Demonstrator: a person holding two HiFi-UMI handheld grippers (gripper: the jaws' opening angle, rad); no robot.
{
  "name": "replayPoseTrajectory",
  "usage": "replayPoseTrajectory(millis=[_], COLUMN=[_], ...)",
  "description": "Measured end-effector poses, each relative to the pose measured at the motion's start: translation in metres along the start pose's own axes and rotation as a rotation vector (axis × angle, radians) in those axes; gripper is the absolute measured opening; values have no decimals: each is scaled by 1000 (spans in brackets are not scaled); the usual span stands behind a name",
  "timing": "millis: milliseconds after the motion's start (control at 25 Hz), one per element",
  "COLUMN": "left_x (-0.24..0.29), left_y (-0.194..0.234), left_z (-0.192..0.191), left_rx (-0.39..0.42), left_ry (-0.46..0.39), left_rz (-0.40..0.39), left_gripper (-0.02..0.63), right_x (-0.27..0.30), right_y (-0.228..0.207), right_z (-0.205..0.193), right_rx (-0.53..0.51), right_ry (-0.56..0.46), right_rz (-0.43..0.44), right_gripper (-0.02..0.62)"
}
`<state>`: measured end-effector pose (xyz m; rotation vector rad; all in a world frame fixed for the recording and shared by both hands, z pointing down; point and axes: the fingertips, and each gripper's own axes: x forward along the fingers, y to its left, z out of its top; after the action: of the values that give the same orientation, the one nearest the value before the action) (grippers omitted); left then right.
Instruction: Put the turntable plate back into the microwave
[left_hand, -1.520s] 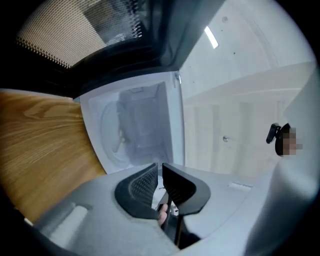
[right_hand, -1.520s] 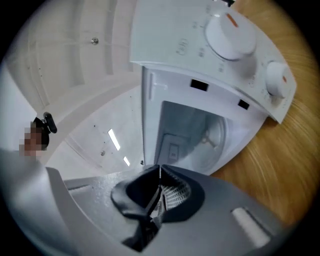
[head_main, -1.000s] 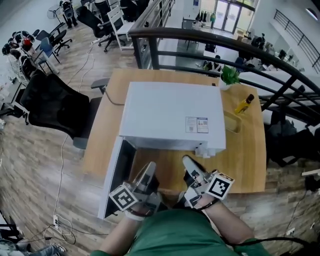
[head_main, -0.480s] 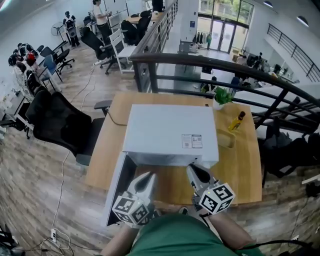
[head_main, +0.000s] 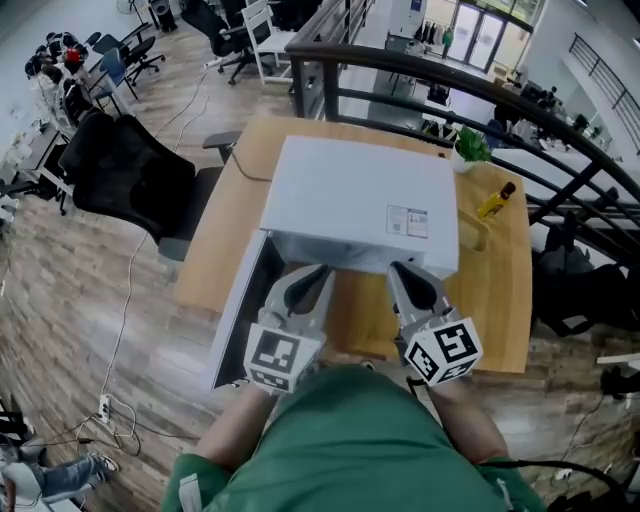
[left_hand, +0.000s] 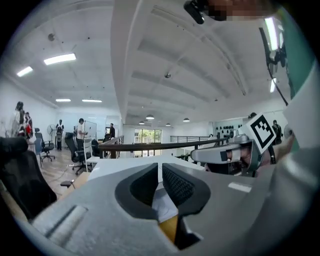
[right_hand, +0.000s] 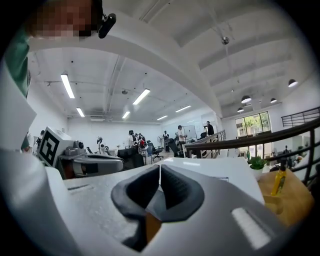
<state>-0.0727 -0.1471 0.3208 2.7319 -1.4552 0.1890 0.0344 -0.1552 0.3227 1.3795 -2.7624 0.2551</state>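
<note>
The setting is an open-plan office on a mezzanine, with a wood-plank floor (head_main: 110, 330) and a dark tubular railing (head_main: 480, 85) at the far side.

1. A rectangular wooden table (head_main: 500, 290) with a smooth top stands near the railing.
2. The microwave (head_main: 360, 205), a matte white box with a small label on top, sits on the table. Its dark door (head_main: 238, 305) is swung open at the near left. The cavity is hidden under the top panel, so the turntable plate cannot be located in any view.
3. A black padded office chair (head_main: 125, 175) stands left of the table.
4. The left gripper (left_hand: 160, 166) and right gripper (right_hand: 160, 167) are grey moulded plastic with black ribbed pads. Both point at the microwave front. Each pair of jaws is closed together with nothing between them.
5. A yellow bottle (head_main: 495, 200) and a small green plant (head_main: 470, 148) stand at the far right of the table.

Change from one second ago: both grippers have rolled, so their marker cubes now face upward. In the head view their tips now reach the microwave's front edge rather than lying short of it.
</note>
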Motion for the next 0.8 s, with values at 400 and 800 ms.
replayPoseTrajectory(millis=[400, 800], left_x=[1, 6], left_y=[-1, 1], left_z=[-4, -15], left_rx=[177, 155], left_ry=[49, 82], left_rz=[26, 21], left_gripper=[35, 35], right_x=[6, 9], right_y=[4, -1], right_z=[-4, -4], right_rx=[-68, -65], right_ry=[22, 8], right_rz=[3, 0], right_gripper=[8, 8])
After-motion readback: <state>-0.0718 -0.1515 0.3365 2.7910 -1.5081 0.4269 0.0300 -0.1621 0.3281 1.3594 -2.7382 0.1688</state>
